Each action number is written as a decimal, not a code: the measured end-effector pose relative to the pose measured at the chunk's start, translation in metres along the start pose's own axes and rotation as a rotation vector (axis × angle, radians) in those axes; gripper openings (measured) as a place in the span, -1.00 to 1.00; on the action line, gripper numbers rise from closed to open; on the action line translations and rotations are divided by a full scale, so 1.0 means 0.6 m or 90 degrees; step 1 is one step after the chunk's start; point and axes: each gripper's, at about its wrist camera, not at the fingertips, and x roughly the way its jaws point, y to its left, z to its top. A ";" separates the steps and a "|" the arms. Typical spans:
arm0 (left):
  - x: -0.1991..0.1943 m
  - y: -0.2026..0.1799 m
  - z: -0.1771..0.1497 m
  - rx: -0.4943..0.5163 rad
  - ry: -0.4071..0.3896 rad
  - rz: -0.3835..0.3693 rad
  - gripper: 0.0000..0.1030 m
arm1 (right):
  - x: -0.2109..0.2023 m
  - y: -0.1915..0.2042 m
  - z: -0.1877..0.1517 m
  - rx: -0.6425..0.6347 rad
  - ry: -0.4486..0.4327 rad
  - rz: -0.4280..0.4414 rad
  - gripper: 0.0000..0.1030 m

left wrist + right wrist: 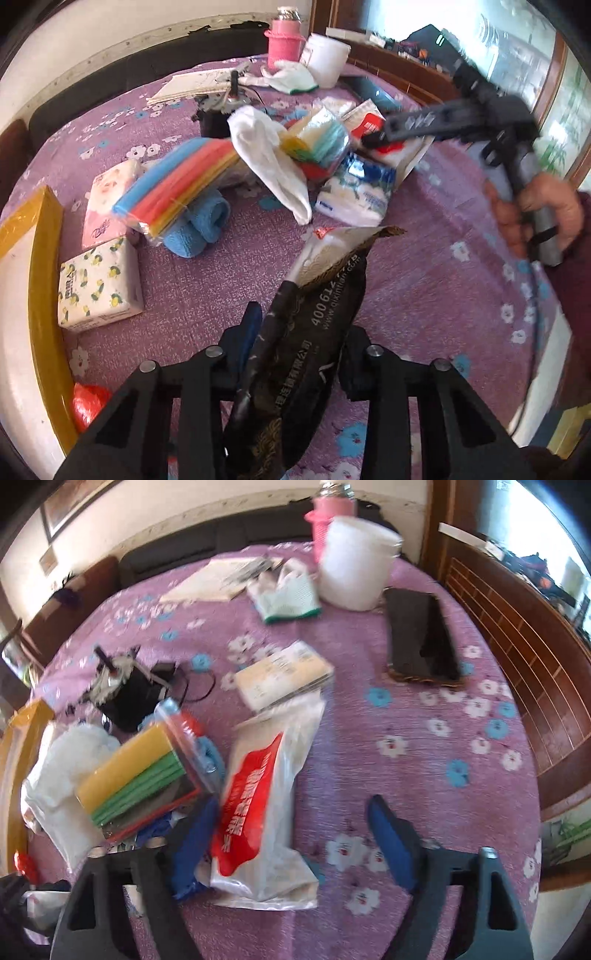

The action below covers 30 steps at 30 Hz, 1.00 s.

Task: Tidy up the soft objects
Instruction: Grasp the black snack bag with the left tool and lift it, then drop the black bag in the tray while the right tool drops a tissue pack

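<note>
Where only the left view looks, left claw (299, 354) clenched on dark packet (295, 354); right claw (291, 834) released.

From my left wrist view, a dark packet (295, 350) sits between the left gripper (295, 343) fingers, with a tissue pack (99, 284) lying to its left beside the tray rim (40, 258), and behind that a second tissue pack (107, 199), a rolled towel (199, 221) and a sleeve of cloths (177, 184) propped on the towel. Farther back I see a white cloth (273, 158) draped between that sleeve and what I think is a wrapped stack of sponges (317, 144), with the right gripper (373, 140) over the packs right of it. At the far edge of the table (424, 295) a bucket (325, 59) stands right of a jar (284, 40), with a glove (291, 77) lying just before them.
</note>
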 end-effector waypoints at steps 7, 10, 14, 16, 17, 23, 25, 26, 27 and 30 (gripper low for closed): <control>-0.086 0.041 -0.012 -0.089 -0.069 -0.080 -0.32 | -0.044 0.000 -0.021 0.036 -0.046 0.027 -0.28; -0.137 0.086 -0.019 -0.139 -0.099 -0.098 -0.32 | -0.091 -0.003 -0.034 0.056 -0.072 0.031 -0.28; -0.195 0.170 -0.025 -0.218 -0.130 -0.094 -0.31 | -0.159 0.023 -0.039 0.054 -0.119 0.065 -0.28; -0.210 0.218 -0.022 -0.257 -0.130 -0.075 -0.31 | -0.184 0.064 -0.032 0.029 -0.132 0.114 -0.28; -0.214 0.241 -0.021 -0.272 -0.128 -0.063 -0.31 | -0.192 0.086 -0.029 0.015 -0.132 0.139 -0.28; -0.174 0.400 -0.014 -0.396 -0.099 -0.042 -0.30 | -0.163 0.303 0.004 -0.083 -0.069 0.302 -0.27; -0.148 0.451 -0.013 -0.442 -0.097 -0.057 -0.30 | -0.139 0.372 0.012 -0.111 -0.051 0.318 -0.26; -0.134 0.467 -0.010 -0.461 -0.094 -0.061 -0.30 | -0.121 0.409 0.019 -0.119 -0.035 0.330 -0.26; -0.122 0.483 -0.008 -0.474 -0.094 -0.061 -0.30 | -0.110 0.431 0.023 -0.121 -0.025 0.338 -0.26; -0.093 0.525 -0.005 -0.521 -0.101 -0.081 -0.22 | -0.065 0.514 0.043 -0.142 -0.006 0.334 -0.26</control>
